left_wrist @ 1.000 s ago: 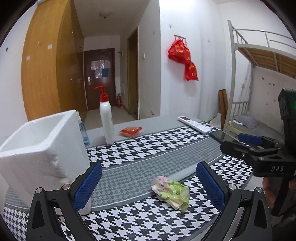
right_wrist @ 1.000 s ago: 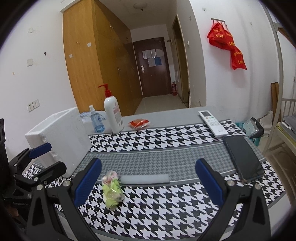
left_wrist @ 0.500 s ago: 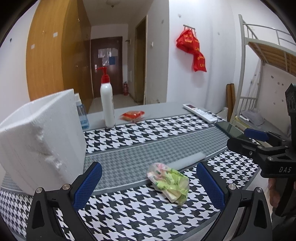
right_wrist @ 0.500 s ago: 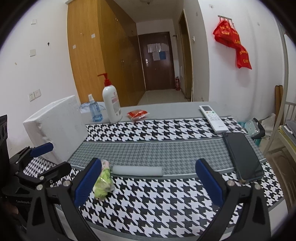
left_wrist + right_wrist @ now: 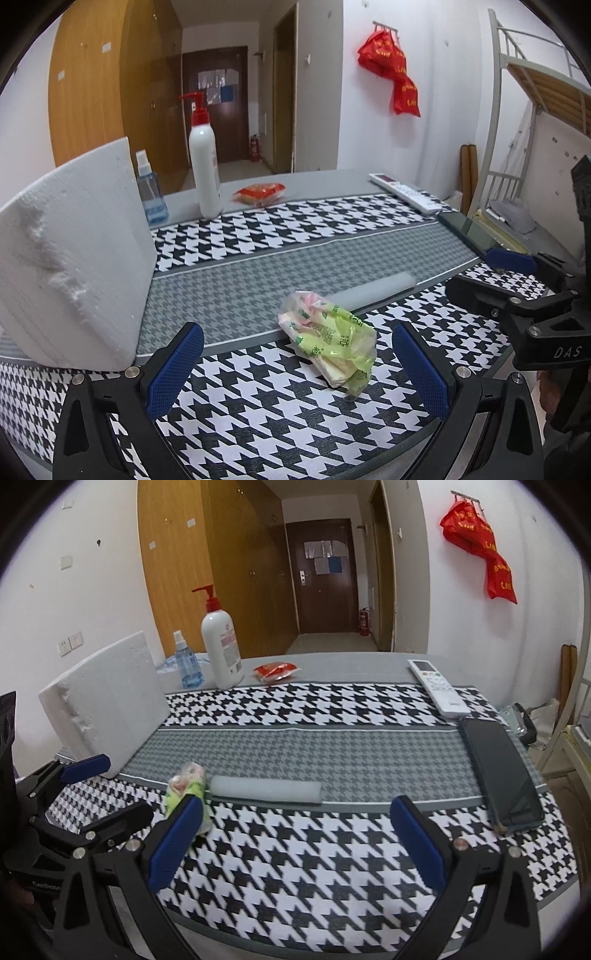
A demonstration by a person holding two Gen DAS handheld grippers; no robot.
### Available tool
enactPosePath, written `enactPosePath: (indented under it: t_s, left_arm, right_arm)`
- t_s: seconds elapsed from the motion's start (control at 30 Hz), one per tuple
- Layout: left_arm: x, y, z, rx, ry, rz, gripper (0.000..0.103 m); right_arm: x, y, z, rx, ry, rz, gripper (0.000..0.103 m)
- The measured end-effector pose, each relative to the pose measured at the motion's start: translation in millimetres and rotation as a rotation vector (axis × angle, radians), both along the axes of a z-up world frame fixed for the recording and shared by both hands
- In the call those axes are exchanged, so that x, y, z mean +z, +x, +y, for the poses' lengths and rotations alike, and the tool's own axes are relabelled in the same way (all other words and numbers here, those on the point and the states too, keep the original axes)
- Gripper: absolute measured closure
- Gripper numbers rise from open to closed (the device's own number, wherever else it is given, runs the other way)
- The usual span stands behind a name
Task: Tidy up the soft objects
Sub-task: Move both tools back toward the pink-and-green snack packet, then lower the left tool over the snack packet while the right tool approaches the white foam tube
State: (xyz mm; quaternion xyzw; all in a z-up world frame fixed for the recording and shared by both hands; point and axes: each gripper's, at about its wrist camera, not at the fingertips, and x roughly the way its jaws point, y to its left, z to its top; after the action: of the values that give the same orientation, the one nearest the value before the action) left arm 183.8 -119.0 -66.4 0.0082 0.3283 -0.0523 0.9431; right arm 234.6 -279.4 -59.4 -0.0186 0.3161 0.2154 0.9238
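In the left wrist view the left tool [image 5: 295, 369] hangs low over the near edge of the desk [image 5: 332, 251] with its two blue pads spread wide and nothing between them. The crumpled green and pink bag [image 5: 330, 341] lies straight ahead of it, a little right of the midline and just beyond the pad tips, its long axis running from far left to near right. Behind the bag, and seemingly touching its far end, a pale foam strip [image 5: 373, 291] lies crosswise, slanting up to the right. The white foam box [image 5: 74, 266] stands at the left, close beside the left pad; its opening cannot be seen from here. The right tool [image 5: 517, 280] shows at the right edge, to the right of the bag. In the right wrist view the right tool [image 5: 295, 838] is likewise wide open and empty. Here the strip [image 5: 266, 792] lies nearly level, straight ahead between the pads and just beyond their tips, while the bag [image 5: 186, 786] sits at its left end, partly hidden behind the left pad. The left tool [image 5: 92, 794] reaches in from the left, in front of the box [image 5: 107, 712]. Judging by this, the left tool is nearer the bag and faces it almost squarely, and the right tool is better lined up with the strip.
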Motion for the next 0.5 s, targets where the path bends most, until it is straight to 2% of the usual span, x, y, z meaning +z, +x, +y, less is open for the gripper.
enactPosePath:
  t_s: [0.27, 0.5]
  left_arm:
    - [-10.7, 14.9, -7.7, 0.003, -0.013, 0.062, 0.001]
    - [-20.8, 24.5, -13.1, 0.035, 0.005, 0.107, 0.001]
  right_arm:
    - [-1.9, 5.2, -11.5, -0.011, -0.002, 0.009, 0.000]
    - [-9.2, 11.4, -15.3, -0.014, -0.015, 0.040, 0.001]
